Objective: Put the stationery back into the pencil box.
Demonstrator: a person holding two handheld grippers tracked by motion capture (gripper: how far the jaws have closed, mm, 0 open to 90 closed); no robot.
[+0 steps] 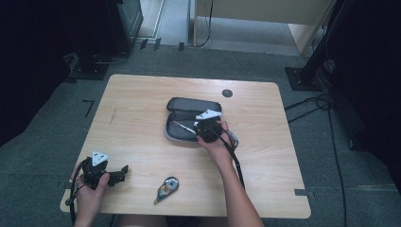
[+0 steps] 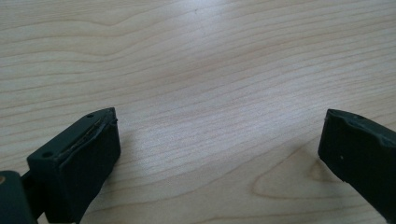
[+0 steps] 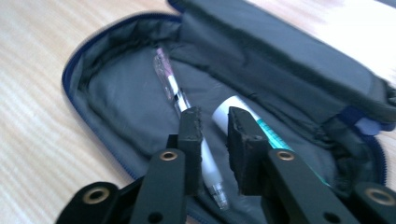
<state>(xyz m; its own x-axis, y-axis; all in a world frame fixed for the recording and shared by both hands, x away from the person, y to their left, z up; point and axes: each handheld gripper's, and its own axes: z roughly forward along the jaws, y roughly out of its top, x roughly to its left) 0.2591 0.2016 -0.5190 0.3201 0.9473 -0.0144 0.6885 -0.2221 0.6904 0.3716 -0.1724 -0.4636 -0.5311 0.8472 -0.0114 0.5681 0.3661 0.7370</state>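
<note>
Open grey pencil case [image 1: 182, 120] lying roughly mid table [image 1: 142, 94], lid flap folded back twd the far side. Right claw [image 3: 213, 122] poking down into the case, w/ the hand wrapped round it from the near-right. Jaws parted a little, nothing pinched between them, pads not pressing on anything. Clear pen w/ pinkish end [image 3: 175, 93] resting on the lining, running under the left-hand jaw in the right gripper view. White tube w/ teal print [image 3: 233, 109] just beside it, partly behind the other jaw. Blue zip edge round the case rim.

Left claw [image 2: 219, 135] way off at the near-left corner of the table, jaws spread wide, released, just bare wood between em. Held level, low over the tabletop.

Small correction-tape-looking gadget [image 1: 166, 188] near the front edge, well apart from the case, between the two arms. Dark round hole [image 1: 227, 93] in the far-right part of the table.
</note>
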